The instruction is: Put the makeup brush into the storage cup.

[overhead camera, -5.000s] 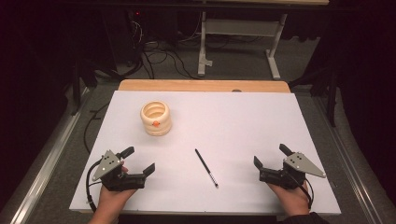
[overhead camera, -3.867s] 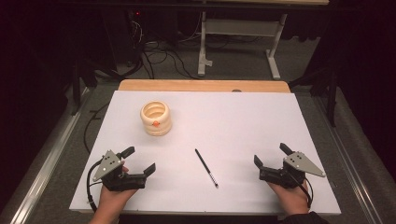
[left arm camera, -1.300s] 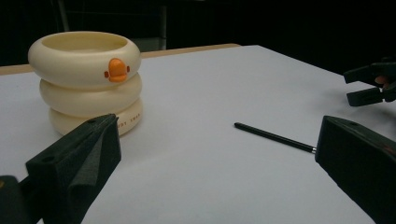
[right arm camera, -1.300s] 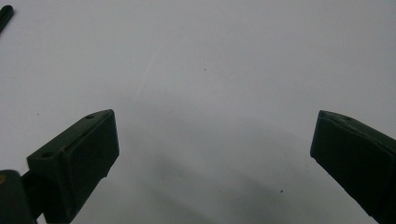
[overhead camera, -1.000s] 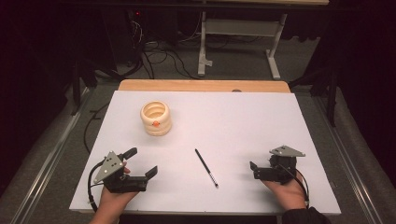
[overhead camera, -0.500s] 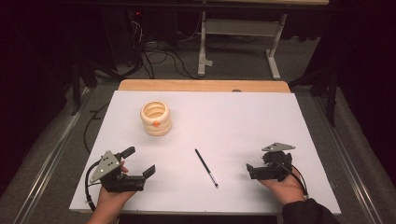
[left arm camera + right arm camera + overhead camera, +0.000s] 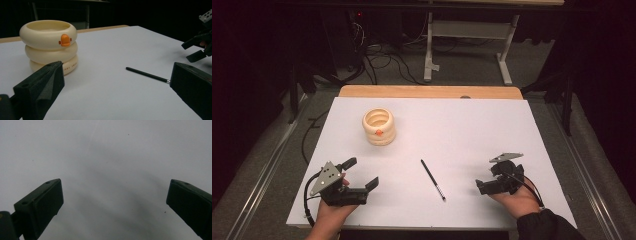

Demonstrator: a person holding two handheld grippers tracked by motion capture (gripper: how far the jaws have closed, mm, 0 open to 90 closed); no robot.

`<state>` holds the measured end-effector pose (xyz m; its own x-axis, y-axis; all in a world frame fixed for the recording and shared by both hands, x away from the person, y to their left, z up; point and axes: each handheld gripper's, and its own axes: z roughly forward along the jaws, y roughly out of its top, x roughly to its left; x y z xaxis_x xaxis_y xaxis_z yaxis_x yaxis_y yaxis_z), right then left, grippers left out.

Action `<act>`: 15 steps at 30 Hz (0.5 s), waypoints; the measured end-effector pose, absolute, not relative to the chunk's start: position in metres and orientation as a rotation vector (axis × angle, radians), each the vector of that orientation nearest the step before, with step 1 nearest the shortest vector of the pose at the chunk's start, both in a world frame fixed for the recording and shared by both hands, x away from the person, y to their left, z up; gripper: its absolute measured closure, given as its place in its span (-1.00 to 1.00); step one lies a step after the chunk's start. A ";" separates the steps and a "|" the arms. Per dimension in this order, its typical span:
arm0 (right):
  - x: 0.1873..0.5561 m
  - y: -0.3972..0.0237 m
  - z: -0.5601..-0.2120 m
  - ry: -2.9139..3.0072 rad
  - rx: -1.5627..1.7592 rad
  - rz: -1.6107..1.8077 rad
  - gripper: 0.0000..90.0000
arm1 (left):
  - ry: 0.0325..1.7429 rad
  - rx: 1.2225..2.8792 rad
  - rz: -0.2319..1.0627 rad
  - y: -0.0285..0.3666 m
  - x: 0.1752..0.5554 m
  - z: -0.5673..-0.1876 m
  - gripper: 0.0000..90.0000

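A cream pot shaped like stacked rings, with a small orange duck mark (image 7: 379,126), stands at the table's left middle. A thin black pen (image 7: 432,179) lies flat near the centre front. My left gripper (image 7: 361,172) rests at the front left, open and empty; in the left gripper view its jaws (image 7: 117,75) frame the pot (image 7: 48,45) and the pen (image 7: 147,74). My right gripper (image 7: 486,177) is open and empty, tipped down just right of the pen. The right gripper view has its jaws (image 7: 113,195) wide apart over bare white surface.
The white tabletop (image 7: 472,125) has a wooden strip (image 7: 427,91) along its far edge. Beyond it are a metal stand's legs (image 7: 467,50) and cables on a dark floor. The other gripper (image 7: 200,47) appears at the right edge of the left gripper view.
My right gripper has moved left toward the pen and tipped its jaws down at the table. The left gripper, pot and pen have stayed put.
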<state>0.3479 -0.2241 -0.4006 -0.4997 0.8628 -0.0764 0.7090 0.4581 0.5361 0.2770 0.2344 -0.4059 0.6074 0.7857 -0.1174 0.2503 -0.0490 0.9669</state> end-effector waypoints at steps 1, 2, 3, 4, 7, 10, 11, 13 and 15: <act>0.348 -0.224 -0.401 2.379 1.337 0.633 -0.94 | 0.886 1.607 0.542 0.234 0.277 -0.406 -1.00; 0.348 -0.224 -0.401 2.388 1.344 0.633 -0.94 | 0.886 1.608 0.542 0.234 0.278 -0.406 -1.00; 0.348 -0.223 -0.402 2.395 1.344 0.621 -0.94 | 0.885 1.612 0.543 0.234 0.277 -0.406 -1.00; 0.348 -0.223 -0.402 2.395 1.344 0.621 -0.94 | 0.885 1.612 0.543 0.234 0.277 -0.406 -1.00; 0.348 -0.221 -0.402 2.427 1.339 0.582 -0.94 | 0.884 1.607 0.539 0.233 0.277 -0.406 -1.00; 0.350 -0.220 -0.400 2.447 1.348 0.538 -0.94 | 0.882 1.611 0.541 0.233 0.276 -0.406 -1.00; 0.351 -0.220 -0.400 2.450 1.349 0.532 -0.93 | 0.879 1.616 0.542 0.233 0.277 -0.407 -1.00; 0.352 -0.219 -0.399 2.467 1.350 0.514 -0.93 | 0.878 1.616 0.542 0.233 0.276 -0.407 -1.00; 0.353 -0.218 -0.398 2.491 1.354 0.485 -0.93 | 0.878 1.615 0.543 0.233 0.276 -0.407 -1.00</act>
